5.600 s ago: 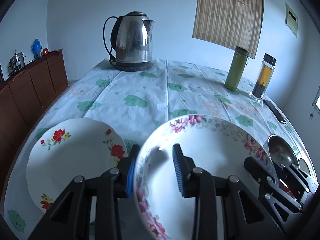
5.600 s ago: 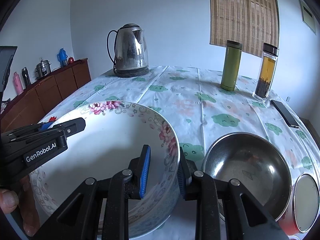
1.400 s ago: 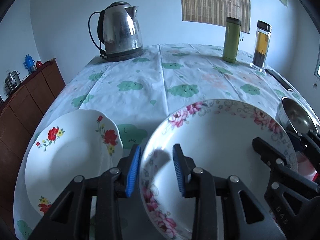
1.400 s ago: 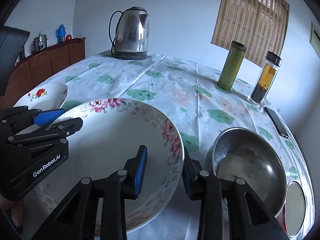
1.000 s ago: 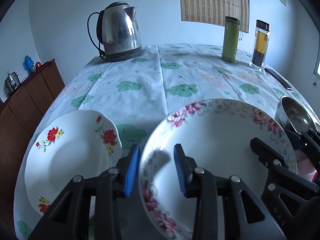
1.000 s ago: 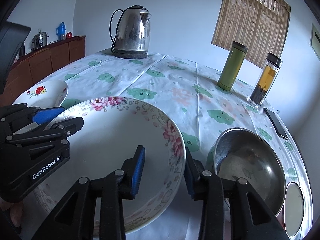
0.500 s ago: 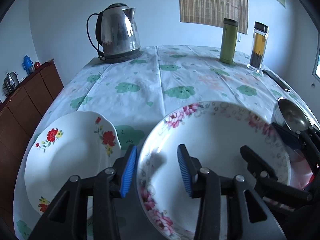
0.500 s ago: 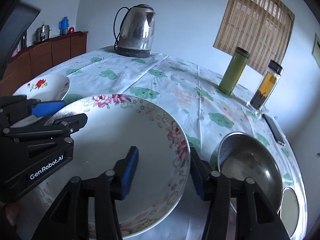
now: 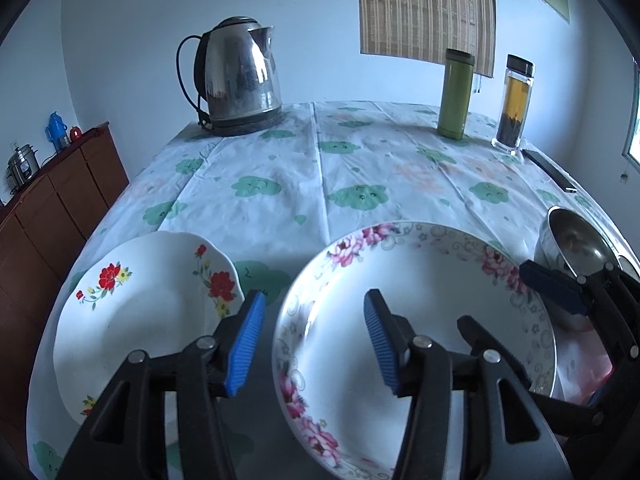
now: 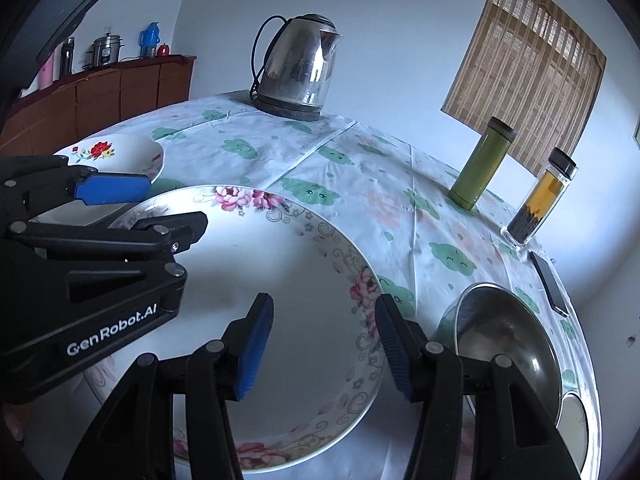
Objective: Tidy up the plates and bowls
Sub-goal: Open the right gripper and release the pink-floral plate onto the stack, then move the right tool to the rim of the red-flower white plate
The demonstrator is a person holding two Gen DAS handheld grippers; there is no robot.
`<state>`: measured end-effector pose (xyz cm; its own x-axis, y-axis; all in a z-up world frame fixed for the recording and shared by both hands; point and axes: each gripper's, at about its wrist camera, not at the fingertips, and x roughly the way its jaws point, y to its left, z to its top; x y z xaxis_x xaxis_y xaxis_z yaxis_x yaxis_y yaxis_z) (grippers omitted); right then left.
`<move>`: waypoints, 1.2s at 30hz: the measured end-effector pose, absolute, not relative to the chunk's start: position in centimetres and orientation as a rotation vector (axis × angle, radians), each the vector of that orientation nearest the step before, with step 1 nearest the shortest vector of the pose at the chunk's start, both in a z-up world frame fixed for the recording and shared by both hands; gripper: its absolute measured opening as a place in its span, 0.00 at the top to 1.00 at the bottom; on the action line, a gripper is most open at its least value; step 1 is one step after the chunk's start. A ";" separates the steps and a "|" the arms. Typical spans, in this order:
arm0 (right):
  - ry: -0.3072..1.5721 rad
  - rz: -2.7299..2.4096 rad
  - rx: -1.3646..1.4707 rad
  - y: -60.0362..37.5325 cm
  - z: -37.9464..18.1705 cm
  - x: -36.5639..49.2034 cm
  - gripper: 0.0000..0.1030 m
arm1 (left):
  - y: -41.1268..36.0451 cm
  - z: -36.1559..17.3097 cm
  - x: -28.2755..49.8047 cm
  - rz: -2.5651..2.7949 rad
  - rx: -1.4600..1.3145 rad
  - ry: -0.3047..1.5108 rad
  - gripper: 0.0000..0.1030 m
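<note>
**Big floral bowl set down, both tongs letting go**

The pink-flowered bowl (image 9: 420, 320) fills the lower centre of the left view, resting on the tablecloth (image 9: 320, 184). The left gripper (image 9: 316, 344) straddles its near-left rim, jaws opening, pads clear of the porcelain. The right gripper (image 10: 326, 344) straddles the opposite rim, also released, neither pad pressing.

Progress, as I judge it: this bowl looks placed, but nothing is stacked. The red-flowered plate (image 9: 140, 312) sits just beside it at lower left; the steel bowl (image 10: 508, 344) at lower right, apart. Grouping them remains.

Materials: glazed white ceramic, scalloped plate edge, smooth round bowl rim; dull brushed steel; creased cloth with green cloud prints; ribbed blue pads.
</note>
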<state>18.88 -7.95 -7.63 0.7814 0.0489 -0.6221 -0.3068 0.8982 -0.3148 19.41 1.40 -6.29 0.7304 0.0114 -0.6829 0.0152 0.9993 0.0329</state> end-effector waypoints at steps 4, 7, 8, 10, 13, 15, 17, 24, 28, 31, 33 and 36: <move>0.646 0.202 -0.400 -8.3 -7.5 18.9 0.46 | 1.6 -6.1 19.4 0.008 0.034 0.743 0.42; 0.640 0.210 -0.393 -8.3 -7.4 18.9 0.46 | 1.8 -6.0 19.4 0.011 0.023 0.735 0.37; 0.637 0.213 -0.392 -8.3 -7.4 18.8 0.46 | 1.9 -6.0 19.4 0.015 0.022 0.734 0.37; 0.631 0.217 -0.387 -8.3 -7.3 18.8 0.46 | 1.9 -5.9 19.4 0.017 0.024 0.728 0.36; 0.627 0.237 -0.368 -8.4 -7.2 18.7 0.46 | 2.0 -6.0 19.5 0.020 0.017 0.735 0.33; 0.623 0.256 -0.351 -8.5 -7.0 18.7 0.46 | 2.1 -5.8 19.3 0.025 0.012 0.737 0.33; 0.619 0.263 -0.339 -8.6 -7.0 18.7 0.44 | 2.3 -5.3 19.0 0.021 0.005 0.728 0.29; 0.568 0.306 -0.300 -8.5 -6.3 18.1 0.39 | 3.5 -3.7 18.0 0.044 -0.011 0.718 0.27; 0.558 0.320 -0.264 -8.8 -6.0 18.1 0.39 | 5.1 -2.9 17.2 0.064 -0.025 0.705 0.27; 0.549 0.323 -0.203 -9.5 -5.7 18.3 0.39 | 6.8 -2.5 17.0 0.091 -0.037 0.700 0.27; 0.551 0.323 -0.215 -9.2 -5.8 18.3 0.39 | 8.2 -2.4 16.9 0.116 -0.041 0.700 0.27; 0.525 0.313 -0.250 -8.6 -5.7 17.8 0.39 | 10.4 -2.4 16.7 0.151 -0.059 0.695 0.27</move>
